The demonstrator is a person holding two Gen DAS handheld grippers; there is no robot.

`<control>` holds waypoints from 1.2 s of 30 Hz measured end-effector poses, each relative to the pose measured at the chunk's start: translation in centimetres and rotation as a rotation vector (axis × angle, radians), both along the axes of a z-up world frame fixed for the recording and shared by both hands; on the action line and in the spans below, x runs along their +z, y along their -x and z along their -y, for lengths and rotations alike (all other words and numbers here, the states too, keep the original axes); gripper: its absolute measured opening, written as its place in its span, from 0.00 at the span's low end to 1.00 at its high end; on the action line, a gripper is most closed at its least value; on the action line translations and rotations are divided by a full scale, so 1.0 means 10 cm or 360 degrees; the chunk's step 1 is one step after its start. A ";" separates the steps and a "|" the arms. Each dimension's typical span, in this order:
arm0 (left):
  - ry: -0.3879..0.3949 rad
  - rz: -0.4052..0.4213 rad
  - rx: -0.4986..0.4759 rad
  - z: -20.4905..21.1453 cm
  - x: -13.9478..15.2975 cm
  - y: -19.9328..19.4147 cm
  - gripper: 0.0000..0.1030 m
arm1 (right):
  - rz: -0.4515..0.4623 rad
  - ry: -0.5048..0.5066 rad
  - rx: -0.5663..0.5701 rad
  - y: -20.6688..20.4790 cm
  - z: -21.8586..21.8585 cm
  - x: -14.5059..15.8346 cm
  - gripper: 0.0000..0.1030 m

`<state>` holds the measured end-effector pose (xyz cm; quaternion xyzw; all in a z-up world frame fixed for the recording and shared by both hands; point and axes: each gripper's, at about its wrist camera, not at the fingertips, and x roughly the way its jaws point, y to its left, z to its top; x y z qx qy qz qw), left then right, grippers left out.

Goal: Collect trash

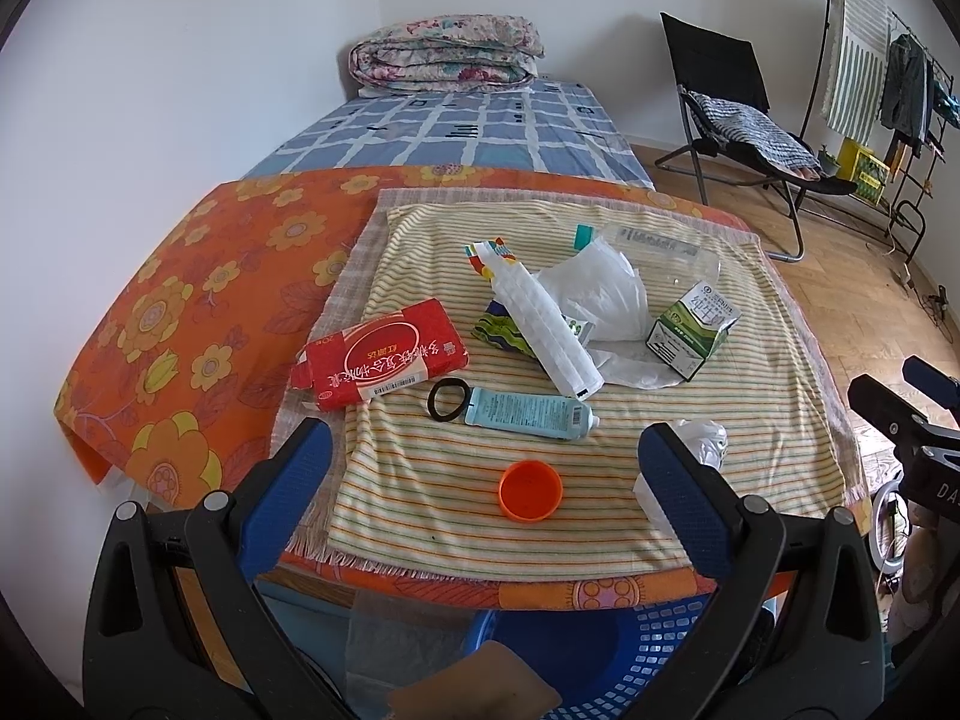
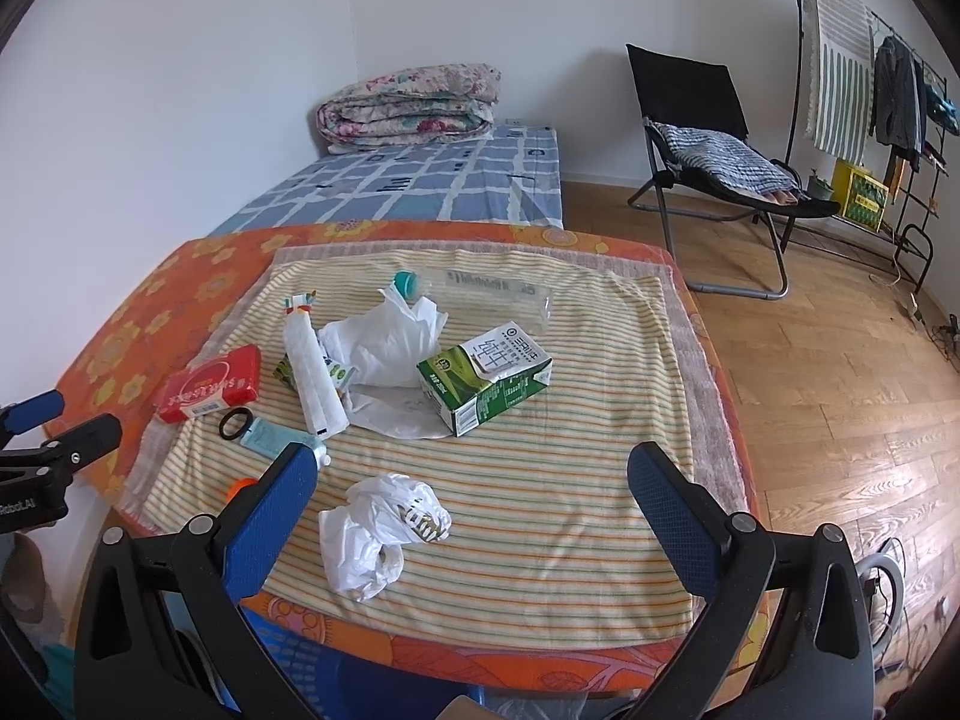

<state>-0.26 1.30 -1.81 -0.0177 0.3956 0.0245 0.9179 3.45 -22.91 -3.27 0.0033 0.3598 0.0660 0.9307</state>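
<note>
Trash lies on a striped cloth (image 1: pixel 720 372) over a table. An orange cap (image 1: pixel 530 489) sits nearest my open, empty left gripper (image 1: pixel 486 468). Behind it lie a light blue tube (image 1: pixel 528 414), a black ring (image 1: pixel 449 399), a red packet (image 1: pixel 378 363), a white ribbed wrapper (image 1: pixel 546 324), crumpled white plastic (image 1: pixel 600 294), a green milk carton (image 1: pixel 693 327) and a clear bottle (image 1: pixel 660 243). My right gripper (image 2: pixel 474 480) is open and empty, above a crumpled white bag (image 2: pixel 378 531). The carton (image 2: pixel 486 378) lies beyond it.
A blue plastic basket (image 1: pixel 606 642) stands below the table's front edge. An orange floral cover (image 1: pixel 198 276) hangs over the table's left side. A bed (image 1: pixel 456 126), a folding chair (image 2: pixel 714 138) and a clothes rack (image 2: pixel 870 90) stand behind.
</note>
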 end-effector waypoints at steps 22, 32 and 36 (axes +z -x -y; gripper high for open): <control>-0.0034 -0.0185 0.0040 -0.24 -0.34 -0.08 1.00 | 0.0064 0.0032 0.0098 0.01 0.15 -0.25 1.00; 0.0154 -0.0302 0.0046 -0.37 -0.83 -0.10 0.81 | -0.0223 -0.0124 0.0186 -0.17 0.16 -0.60 1.00; 0.0139 -0.0365 0.0016 -0.30 -0.97 -0.17 0.80 | -0.0328 -0.0203 0.0227 -0.26 0.05 -0.72 1.00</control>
